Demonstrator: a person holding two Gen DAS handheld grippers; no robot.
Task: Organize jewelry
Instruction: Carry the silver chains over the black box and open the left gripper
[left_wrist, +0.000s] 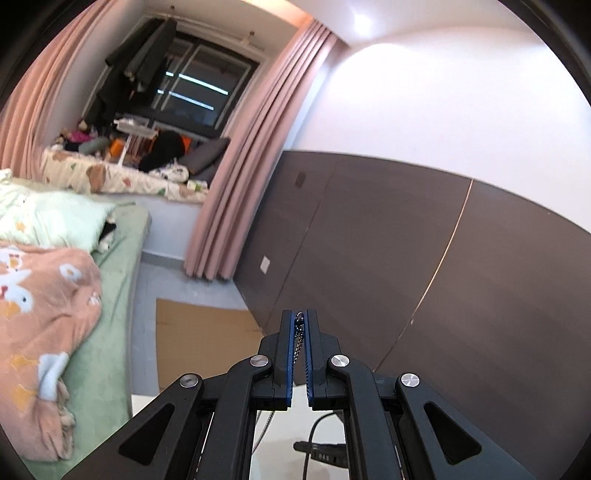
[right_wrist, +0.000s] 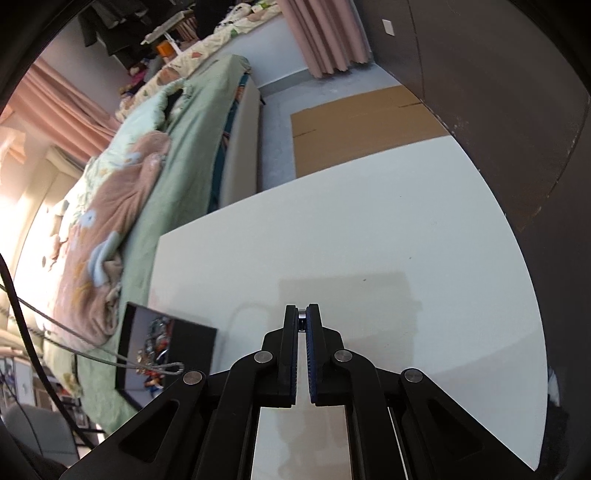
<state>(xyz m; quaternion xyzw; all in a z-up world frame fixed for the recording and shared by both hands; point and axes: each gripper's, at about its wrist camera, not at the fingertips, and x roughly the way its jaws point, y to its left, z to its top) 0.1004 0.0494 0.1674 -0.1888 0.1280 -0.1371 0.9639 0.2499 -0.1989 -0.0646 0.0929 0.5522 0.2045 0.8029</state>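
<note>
Right wrist view: right tool (right_wrist: 303, 314) is pointing down at the tabletop (right_wrist: 369, 240), fingers closed, pinching a small silvery piece (right_wrist: 302, 314) at the tips. Box (right_wrist: 166, 350) w/ tangled jewelry is sitting to its left, near the tabletop's edge by the bed (right_wrist: 177, 147). Left tool (left_wrist: 300, 321) is closed on a thin chain (left_wrist: 298, 339) running lengthwise btwn the pads, aiming roughly level at the wall (left_wrist: 443, 258). Right tool is nearer the box.

Pink curtains (left_wrist: 236, 192); green sheet (right_wrist: 192, 147); white table (right_wrist: 369, 240); brown cardboard (right_wrist: 362, 125); peach floral blanket (left_wrist: 40, 332)
</note>
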